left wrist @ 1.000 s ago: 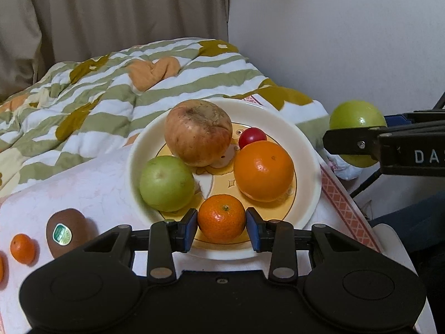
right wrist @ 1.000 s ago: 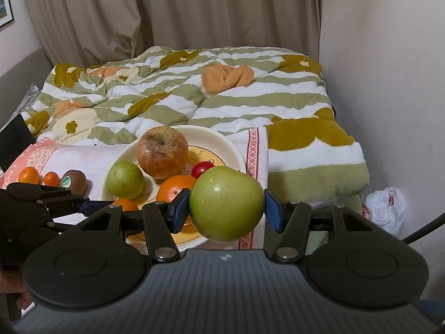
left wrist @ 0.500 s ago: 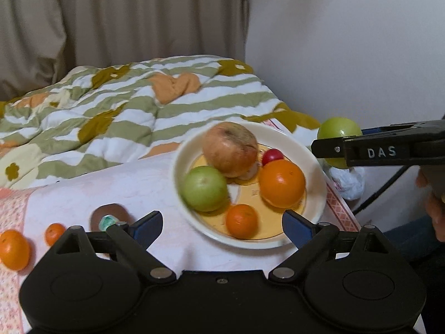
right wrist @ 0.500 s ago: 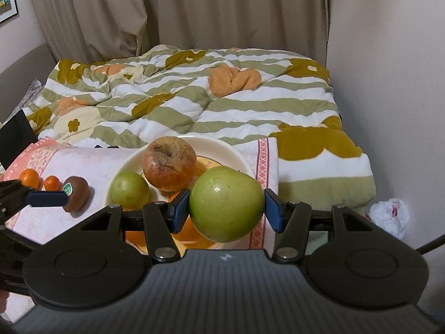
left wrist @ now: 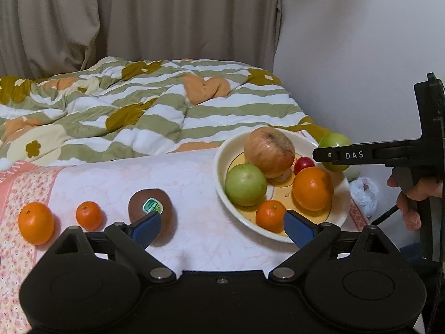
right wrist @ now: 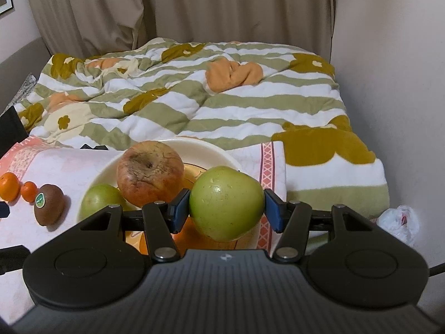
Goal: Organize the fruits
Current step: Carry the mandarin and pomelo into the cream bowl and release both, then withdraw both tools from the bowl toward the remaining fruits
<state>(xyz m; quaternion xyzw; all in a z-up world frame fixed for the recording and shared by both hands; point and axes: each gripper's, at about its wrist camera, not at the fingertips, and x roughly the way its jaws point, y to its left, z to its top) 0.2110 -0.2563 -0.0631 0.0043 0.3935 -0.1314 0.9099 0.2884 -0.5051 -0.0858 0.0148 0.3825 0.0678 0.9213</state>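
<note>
A cream plate [left wrist: 222, 164] on the pink cloth holds a reddish apple [left wrist: 269, 151], a green apple [left wrist: 245, 185], a large orange [left wrist: 313, 188], a small mandarin [left wrist: 270, 215] and a red cherry tomato [left wrist: 303, 164]. My left gripper [left wrist: 222, 226] hangs open and empty, near side of the plate. Left of it lie a kiwi [left wrist: 151, 204], a small mandarin [left wrist: 89, 215] and an orange [left wrist: 36, 222]. My right gripper [right wrist: 225, 207] is shut on a second green apple [right wrist: 226, 201], held over the plate's [right wrist: 194, 147] right part; from the left wrist this held apple [left wrist: 333, 140] shows behind the right gripper's finger.
A striped quilt [right wrist: 194, 97] covers the bed beyond the cloth. Beige curtains hang behind, and a white wall stands at the right. A white plastic bag [right wrist: 399, 221] lies on the floor by the wall. A hand [left wrist: 414, 194] holds the right gripper's handle.
My left gripper opened off the small mandarin, left it on the plate, and drew back leftward. My right gripper carried the green apple closer over the plate.
</note>
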